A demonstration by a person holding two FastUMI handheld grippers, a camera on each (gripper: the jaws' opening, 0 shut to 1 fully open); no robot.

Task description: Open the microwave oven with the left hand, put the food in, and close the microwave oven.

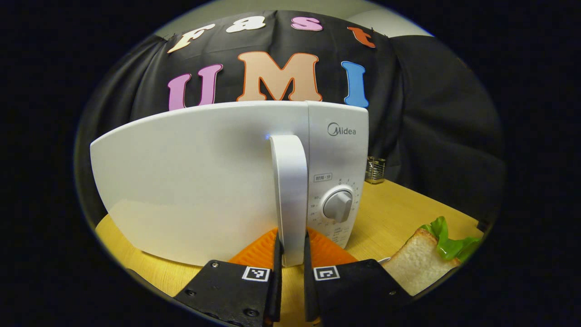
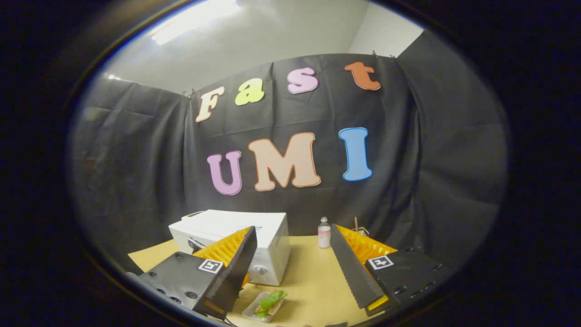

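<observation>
Clamping microwave (image 1: 204, 181) door handle (image 1: 290, 200), left gripper (image 1: 292, 254); right gripper (image 2: 290, 268) wide; sandwich (image 2: 271, 302) in tray (image 2: 252, 311)

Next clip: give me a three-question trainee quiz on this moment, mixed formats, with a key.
1. True or false: the left gripper is closed on the microwave door handle.
2. The right gripper is: A open, B shut on the sandwich, C shut on the bottle.
3. Fill in: the microwave stands on a wooden ____.

Key: 1 true; 2 A; 3 table.
</observation>
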